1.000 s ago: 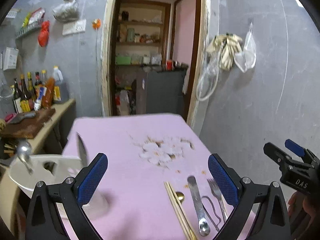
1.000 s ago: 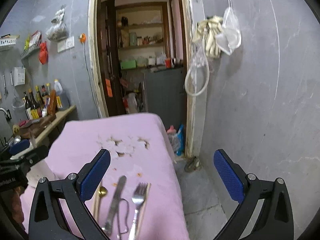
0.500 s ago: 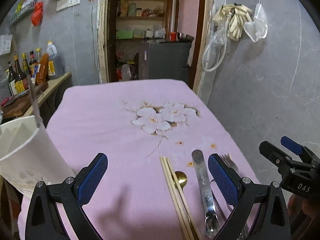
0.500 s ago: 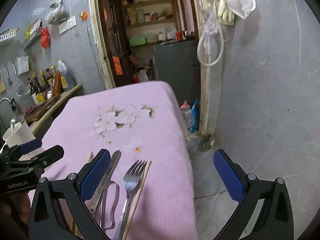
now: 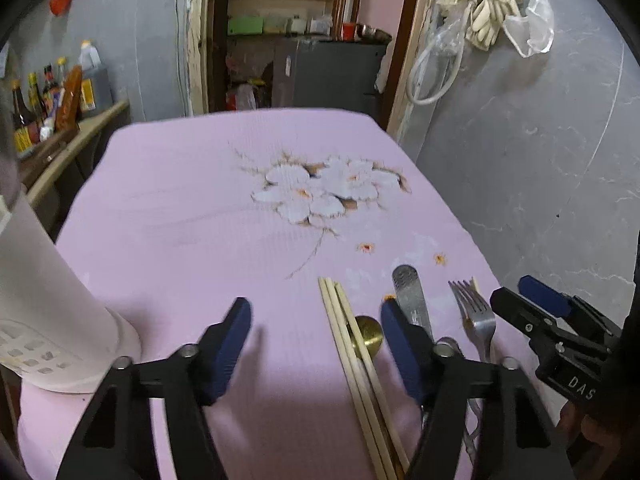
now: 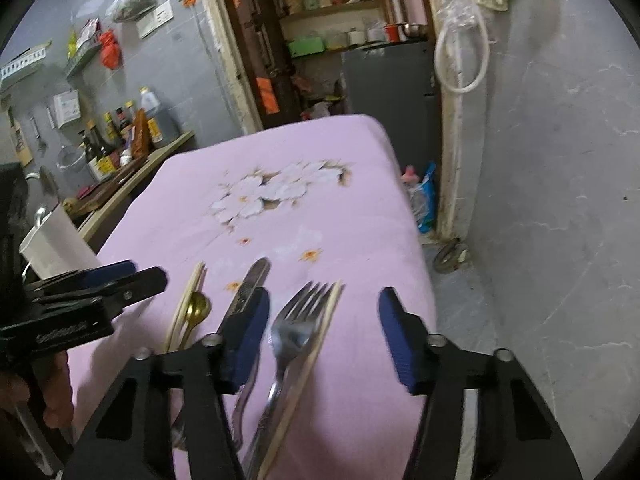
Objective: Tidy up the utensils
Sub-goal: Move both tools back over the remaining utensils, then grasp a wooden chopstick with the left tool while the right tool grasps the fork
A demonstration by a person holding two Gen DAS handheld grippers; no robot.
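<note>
Left wrist view: we see our left gripper (image 5: pixel 316 334) spread, empty, above the chopsticks (image 5: pixel 352 344). Right gripper (image 6: pixel 324 328) spread over the fork (image 6: pixel 296 330). White utensil holder (image 5: pixel 44 320) stands left of chopsticks on bench (image 5: pixel 180 220).

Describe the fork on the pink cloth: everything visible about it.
The fork is shiny silver metal with four tines and a slim handle. It lies flat on the pink tablecloth, tines pointing away from the camera, near the cloth's right edge. A pale wooden chopstick lies along its right side. The open right gripper frames it without touching; its handle end is hidden.
</note>
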